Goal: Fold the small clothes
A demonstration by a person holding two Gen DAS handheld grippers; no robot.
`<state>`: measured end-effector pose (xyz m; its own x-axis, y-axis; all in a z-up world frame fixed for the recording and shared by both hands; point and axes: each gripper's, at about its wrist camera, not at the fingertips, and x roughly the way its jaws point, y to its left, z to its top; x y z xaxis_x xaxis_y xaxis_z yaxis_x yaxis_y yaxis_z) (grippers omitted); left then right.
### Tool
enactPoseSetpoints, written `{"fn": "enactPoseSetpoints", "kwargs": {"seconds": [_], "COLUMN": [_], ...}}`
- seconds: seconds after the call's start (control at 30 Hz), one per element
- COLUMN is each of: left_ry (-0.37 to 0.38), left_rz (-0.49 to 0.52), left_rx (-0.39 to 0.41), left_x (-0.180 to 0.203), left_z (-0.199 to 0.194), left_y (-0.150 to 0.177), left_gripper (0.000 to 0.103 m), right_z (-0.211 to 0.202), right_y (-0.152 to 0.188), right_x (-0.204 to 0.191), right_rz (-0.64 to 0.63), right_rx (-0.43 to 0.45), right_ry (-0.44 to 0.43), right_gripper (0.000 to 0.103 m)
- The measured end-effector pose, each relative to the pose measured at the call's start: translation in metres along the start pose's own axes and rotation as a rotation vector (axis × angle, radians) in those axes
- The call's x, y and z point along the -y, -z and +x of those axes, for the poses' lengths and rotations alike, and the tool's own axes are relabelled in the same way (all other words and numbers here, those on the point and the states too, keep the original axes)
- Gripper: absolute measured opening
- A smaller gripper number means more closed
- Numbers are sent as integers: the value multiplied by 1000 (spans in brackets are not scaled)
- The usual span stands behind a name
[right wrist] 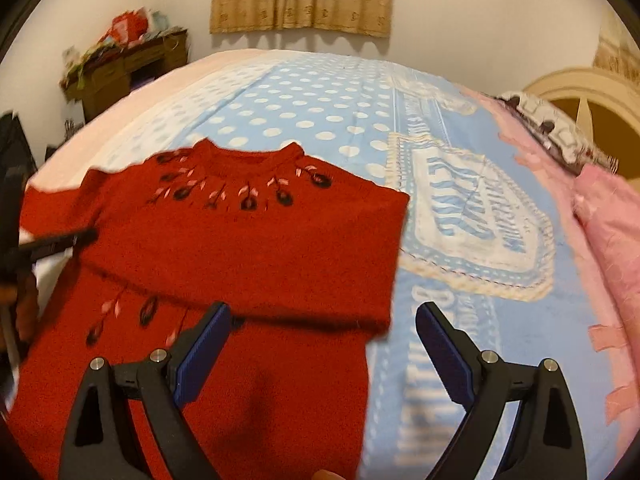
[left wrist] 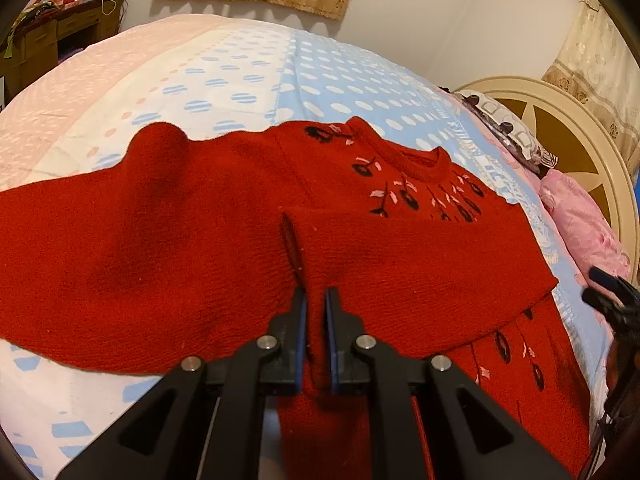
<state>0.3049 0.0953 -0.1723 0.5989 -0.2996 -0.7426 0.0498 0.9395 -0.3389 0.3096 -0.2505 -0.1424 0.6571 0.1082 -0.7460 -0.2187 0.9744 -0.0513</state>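
While my left claw [left wrist: 316, 300] pinches a fold of the red sweater [left wrist: 160, 248] near the cuff of the sleeve [left wrist: 400, 256] folded across its chest, my right claw [right wrist: 322, 320] hangs wide with nothing between its blue pads [right wrist: 204, 354], above the sweater's right edge. That sweater lies flat on the near part of the blue dotted bedspread [right wrist: 320, 120], collar toward the far wall, with pink pillows [right wrist: 612, 240] off to the right
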Motion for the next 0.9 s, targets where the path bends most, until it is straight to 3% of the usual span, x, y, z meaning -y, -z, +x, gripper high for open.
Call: {"fn": "enactPoseSetpoints", "kwargs": {"seconds": [0.23,0.33,0.53,0.67,0.83,0.9], "left_ry": [8,9,-16,-31,-77,-87], "left_rz": [-3,-1,19,20,50,41], "left_rx": [4,6,9,21,61,66], "left_x": [-2,-2,1,3,9,7], "left_z": [2,2,2,-3,-10,-10], "left_y": [1,1,0,0,3,3], "left_gripper": [13,14,14,17,57,60], "right_z": [43,55,40,20,33,45], "right_y": [5,15,16,8,3,4], "right_x": [1,-3,-14,-34,-49,-46], "right_rz": [5,-33,-79,-121,-154,-135], "right_rx": [-98,-134,-99,-43,-61,-81], "right_ry": [-38,-10,60,35,36,43], "right_gripper": [94,94,94,94,94,94]}}
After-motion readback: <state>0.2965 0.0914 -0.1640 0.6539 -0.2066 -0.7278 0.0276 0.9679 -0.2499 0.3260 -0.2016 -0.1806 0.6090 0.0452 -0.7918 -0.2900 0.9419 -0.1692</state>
